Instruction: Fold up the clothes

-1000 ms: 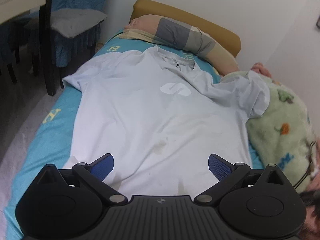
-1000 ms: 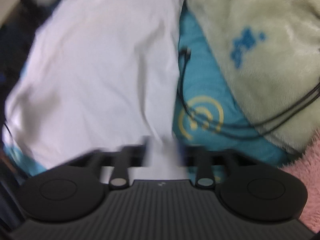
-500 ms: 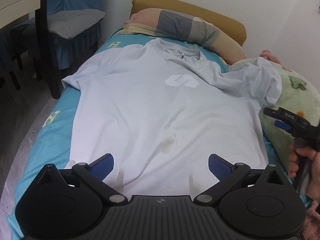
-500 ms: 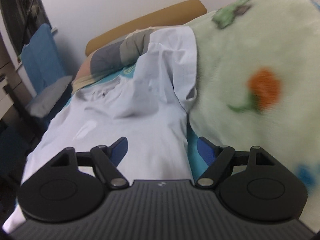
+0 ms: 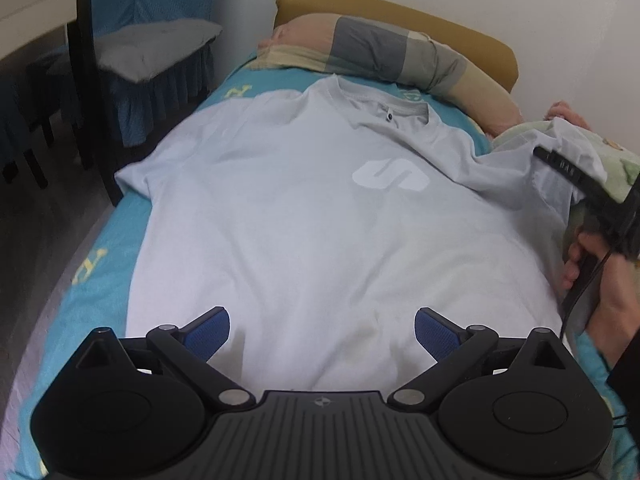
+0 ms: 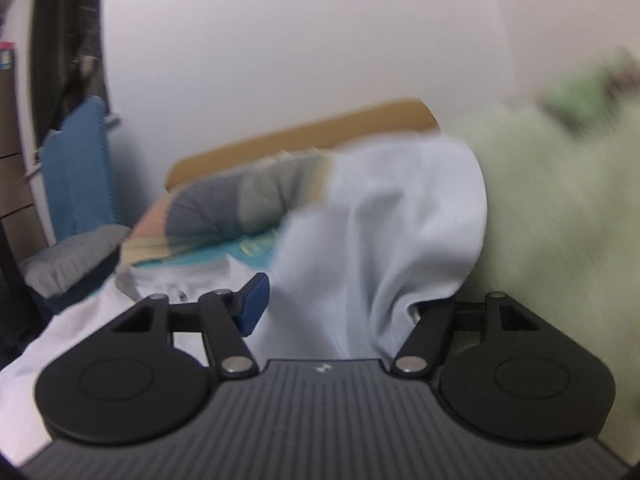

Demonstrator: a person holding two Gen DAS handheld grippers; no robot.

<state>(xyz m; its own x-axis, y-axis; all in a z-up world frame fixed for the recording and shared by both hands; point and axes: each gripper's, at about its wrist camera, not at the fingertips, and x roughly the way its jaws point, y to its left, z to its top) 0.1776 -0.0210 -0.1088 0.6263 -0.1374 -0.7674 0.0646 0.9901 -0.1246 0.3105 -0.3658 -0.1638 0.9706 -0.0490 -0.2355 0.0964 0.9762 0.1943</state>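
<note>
A pale blue T-shirt (image 5: 320,208) with a white logo (image 5: 390,176) lies face up and spread flat on the bed. Its right sleeve (image 6: 400,220) is draped up over a green blanket. My left gripper (image 5: 323,330) hangs open over the shirt's lower hem with nothing between its blue pads (image 5: 212,328). My right gripper (image 6: 336,308) is open around the hanging edge of that sleeve. The cloth covers its right finger, and only the left pad (image 6: 252,304) shows. In the left wrist view a hand (image 5: 592,276) holds this gripper at the bed's right side.
A striped pillow (image 5: 392,52) and a mustard headboard (image 5: 400,8) stand at the far end against a white wall. The green fleece blanket (image 6: 560,220) is heaped along the right. A dark chair with a grey cushion (image 5: 156,48) stands left of the teal sheet (image 5: 92,276).
The right gripper has swung from the shirt's lower right edge up to the sleeve on the blanket, its jaws now around the cloth. The left gripper stayed open over the hem.
</note>
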